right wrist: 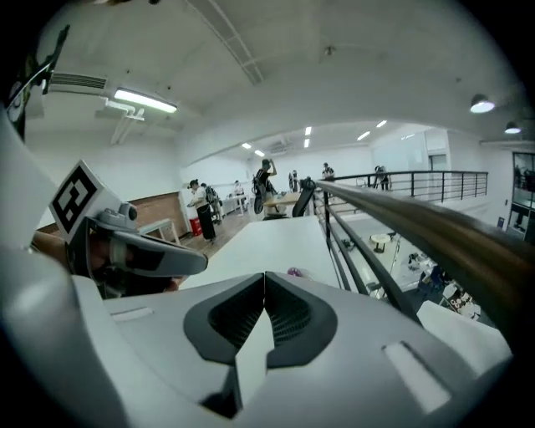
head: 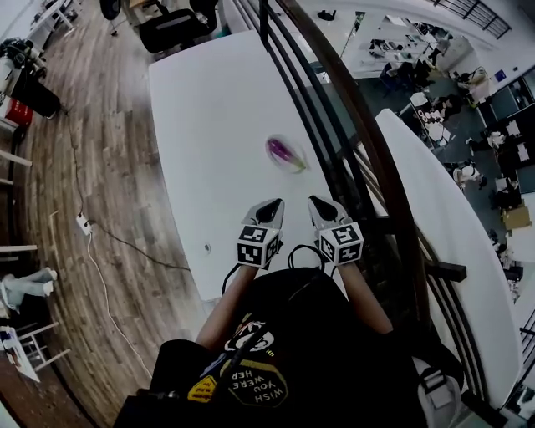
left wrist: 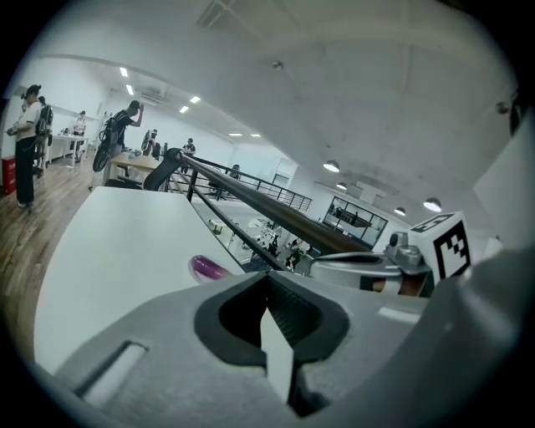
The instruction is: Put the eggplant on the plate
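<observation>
The purple eggplant [head: 282, 150] lies on a pale, see-through plate [head: 296, 164] near the right edge of the long white table [head: 209, 125]. It also shows small and far ahead as the eggplant [left wrist: 206, 267] in the left gripper view and the eggplant [right wrist: 297, 272] in the right gripper view. Both grippers are held side by side close to the person's body, well short of the plate. My left gripper [head: 272, 203] [left wrist: 267, 280] is shut and holds nothing. The jaws of my right gripper [head: 318, 201] [right wrist: 265, 277] are likewise closed on nothing.
A dark railing [head: 334, 125] runs along the table's right side, with a drop to a lower floor beyond. A cable and power strip [head: 84, 222] lie on the wooden floor at left. Chairs [head: 171, 25] stand at the table's far end. People stand far off.
</observation>
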`<state>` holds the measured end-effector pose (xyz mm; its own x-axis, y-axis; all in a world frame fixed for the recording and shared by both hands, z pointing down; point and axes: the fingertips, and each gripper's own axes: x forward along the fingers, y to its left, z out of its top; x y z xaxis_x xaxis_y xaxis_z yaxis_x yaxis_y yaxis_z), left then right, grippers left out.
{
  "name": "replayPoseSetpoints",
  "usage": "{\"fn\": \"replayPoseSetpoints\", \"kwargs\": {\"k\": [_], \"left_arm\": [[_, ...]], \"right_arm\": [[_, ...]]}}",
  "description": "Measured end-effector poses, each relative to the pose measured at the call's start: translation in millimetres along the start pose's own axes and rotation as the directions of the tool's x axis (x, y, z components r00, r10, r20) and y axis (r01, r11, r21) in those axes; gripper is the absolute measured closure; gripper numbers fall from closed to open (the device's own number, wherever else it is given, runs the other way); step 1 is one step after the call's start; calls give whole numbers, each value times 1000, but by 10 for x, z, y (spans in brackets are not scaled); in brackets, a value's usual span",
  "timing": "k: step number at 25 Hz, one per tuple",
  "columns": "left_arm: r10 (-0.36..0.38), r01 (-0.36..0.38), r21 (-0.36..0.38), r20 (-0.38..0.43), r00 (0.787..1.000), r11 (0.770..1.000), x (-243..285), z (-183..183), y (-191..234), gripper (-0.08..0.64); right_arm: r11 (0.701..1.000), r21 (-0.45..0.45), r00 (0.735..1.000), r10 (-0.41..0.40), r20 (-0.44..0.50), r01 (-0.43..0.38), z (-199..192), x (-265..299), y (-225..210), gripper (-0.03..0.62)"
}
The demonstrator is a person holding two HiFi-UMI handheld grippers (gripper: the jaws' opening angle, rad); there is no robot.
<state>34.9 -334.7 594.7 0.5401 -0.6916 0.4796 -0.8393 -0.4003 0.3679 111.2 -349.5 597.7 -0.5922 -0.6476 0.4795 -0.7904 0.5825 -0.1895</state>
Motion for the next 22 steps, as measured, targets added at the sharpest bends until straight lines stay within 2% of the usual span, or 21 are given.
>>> {"fn": "replayPoseSetpoints", "kwargs": {"k": [3,5,11,15,19,22], "left_arm": [[33,-34,36,27,999,999,-182,156,42,555],[49,-51,31,59,997,998,-299,251,100,555],[43,-46,29,87,995,999,-362,326,90,555],[27,-30,35,92,995,999,-324,369,20,555],[7,-10,37,83,997,999,-335,349,-73,555],[-13,13,6,84,996,1000,-356,304,-110,555]], "right_arm": [[999,0,992,-33,120,34,287,-235,55,589],[998,-22,987,-52,151,56,378,-313,69,589],[991,-49,976,-112,184,123,448,-482,-3,589],[987,-31,970,-150,191,158,479,-560,-60,589],[986,-28,967,-157,201,166,513,-620,-26,589],[986,-26,966,-159,202,167,468,-644,13,589]]}}
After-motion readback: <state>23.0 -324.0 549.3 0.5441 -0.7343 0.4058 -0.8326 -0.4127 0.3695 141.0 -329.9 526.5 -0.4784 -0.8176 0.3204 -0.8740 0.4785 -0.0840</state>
